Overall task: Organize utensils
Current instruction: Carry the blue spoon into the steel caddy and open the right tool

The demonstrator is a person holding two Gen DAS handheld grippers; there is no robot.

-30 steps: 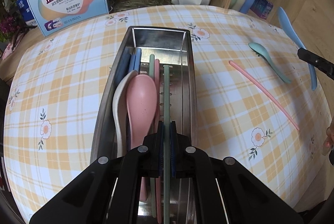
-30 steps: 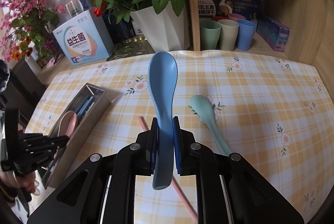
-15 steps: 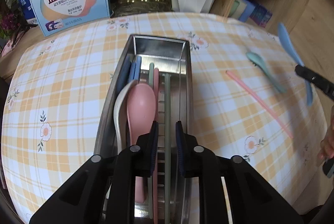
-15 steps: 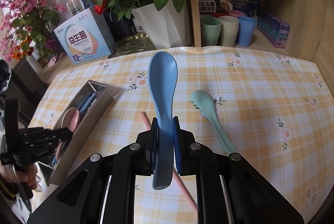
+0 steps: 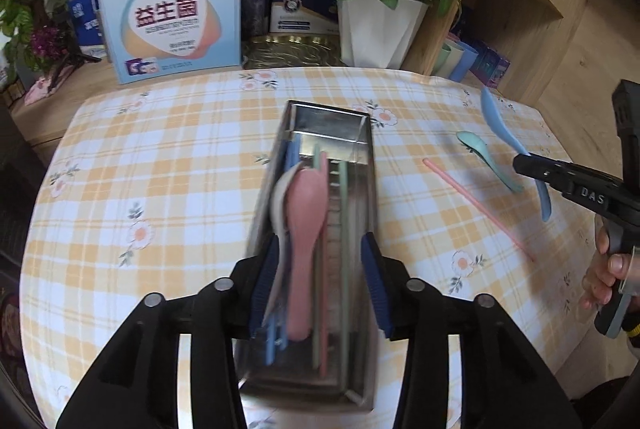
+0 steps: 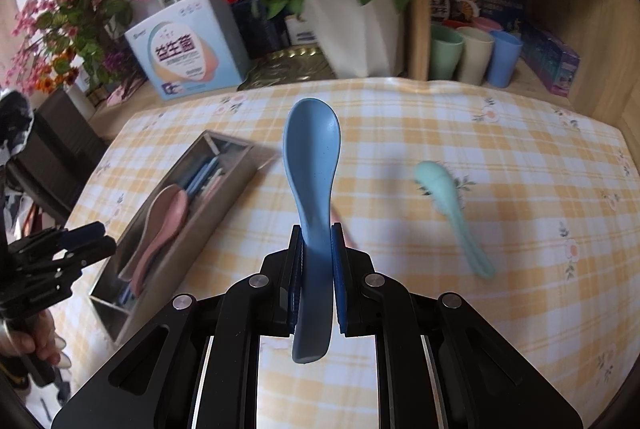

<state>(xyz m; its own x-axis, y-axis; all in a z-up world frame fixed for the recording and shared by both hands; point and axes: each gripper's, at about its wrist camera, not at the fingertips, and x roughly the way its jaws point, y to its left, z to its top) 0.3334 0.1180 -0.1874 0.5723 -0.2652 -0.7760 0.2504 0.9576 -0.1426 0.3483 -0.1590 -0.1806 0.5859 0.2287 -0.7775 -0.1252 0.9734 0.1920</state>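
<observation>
Left gripper [image 5: 320,285]: jaws spread wide, empty, above the near end of the steel tray [image 5: 370,189]. Tray contents, seen best from the left wrist: pink spoon [image 5: 306,213] on a white spoon [image 5: 278,205], blue handles, green chopstick [image 5: 343,229].

Right gripper [image 6: 316,269]: clamped on the blue spoon [image 6: 312,157], bowl forward, lifted off the table; the right wrist view alone shows this grip closely.

On the checked tablecloth [image 5: 160,169]: mint spoon [image 6: 452,205] and pink chopstick [image 5: 476,207], right of the tray.

Behind: white rose planter [image 6: 352,29], printed box [image 5: 172,25], wooden shelf with cups [image 6: 476,53].
</observation>
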